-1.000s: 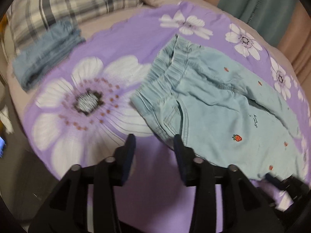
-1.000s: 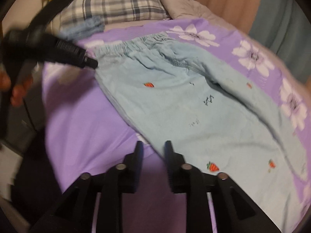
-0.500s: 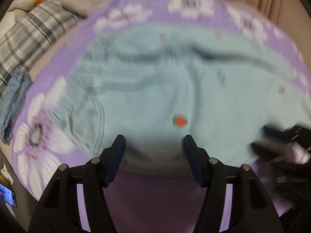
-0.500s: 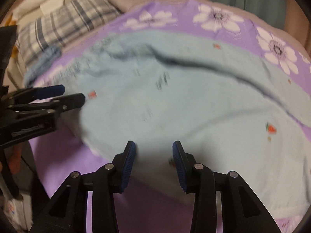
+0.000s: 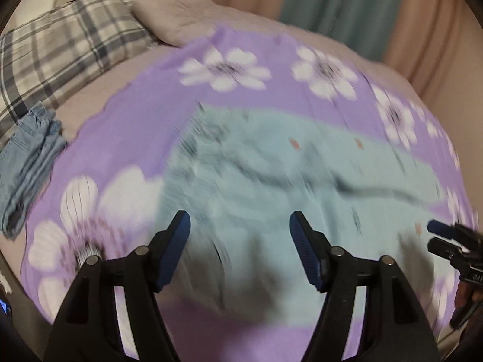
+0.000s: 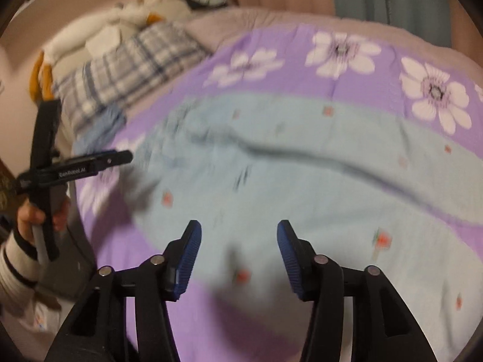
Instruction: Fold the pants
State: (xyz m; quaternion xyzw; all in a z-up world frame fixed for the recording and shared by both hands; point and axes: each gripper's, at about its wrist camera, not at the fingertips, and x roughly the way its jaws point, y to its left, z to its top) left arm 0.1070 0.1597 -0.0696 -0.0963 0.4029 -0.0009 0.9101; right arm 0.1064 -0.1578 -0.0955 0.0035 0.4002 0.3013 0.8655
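Observation:
Light blue pants [image 5: 271, 187] with small strawberry prints lie spread flat on a purple flowered sheet [image 5: 126, 126]; they also show in the right wrist view [image 6: 302, 175]. My left gripper [image 5: 238, 238] is open and empty, above the pants near the waistband end. My right gripper [image 6: 238, 241] is open and empty, above the near edge of a pant leg. Each gripper shows in the other's view: the right one [image 5: 452, 241] and the left one [image 6: 78, 166]. Both views are blurred.
A folded darker blue garment [image 5: 27, 157] lies at the left edge of the sheet. A plaid pillow [image 5: 60, 48] and a plush toy [image 6: 99, 30] sit at the head of the bed. Curtains [image 5: 332, 6] hang behind.
Both grippers have opened wide and risen over the pants. The pants now lie spread flatter, lengthwise across the sheet.

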